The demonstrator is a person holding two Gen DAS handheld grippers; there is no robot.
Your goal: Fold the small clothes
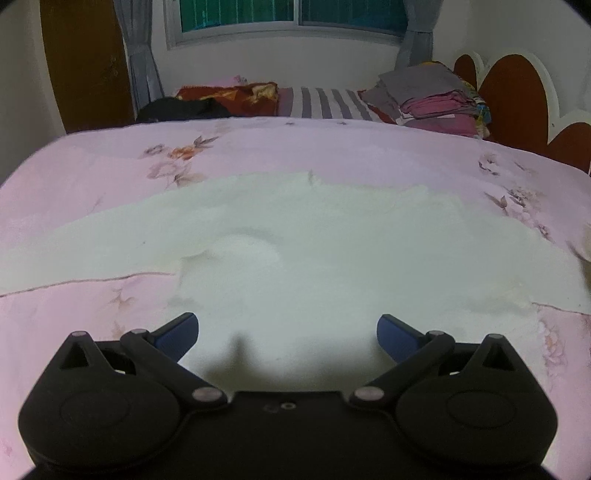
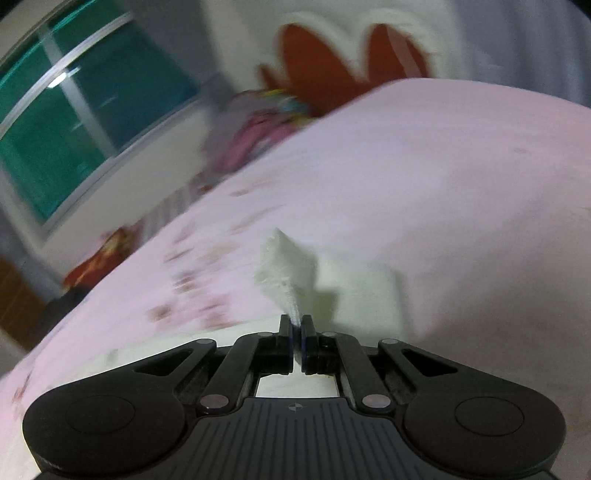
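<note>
A white garment (image 1: 295, 251) lies spread flat across the pink floral bedspread (image 1: 110, 155) in the left wrist view. My left gripper (image 1: 287, 330) hovers over its near part, open, blue pads wide apart with nothing between them. In the blurred right wrist view my right gripper (image 2: 296, 325) is shut on a corner of the white garment (image 2: 286, 266), which stands up in a peak above the fingers and trails down to the bedspread (image 2: 443, 166).
A stack of folded clothes (image 1: 436, 99) sits at the far right of the bed by the red and white headboard (image 1: 517, 88). A striped cloth (image 1: 325, 103), a red patterned cloth (image 1: 236, 96) and a dark cloth (image 1: 181, 109) lie along the far edge under the window (image 1: 288, 14).
</note>
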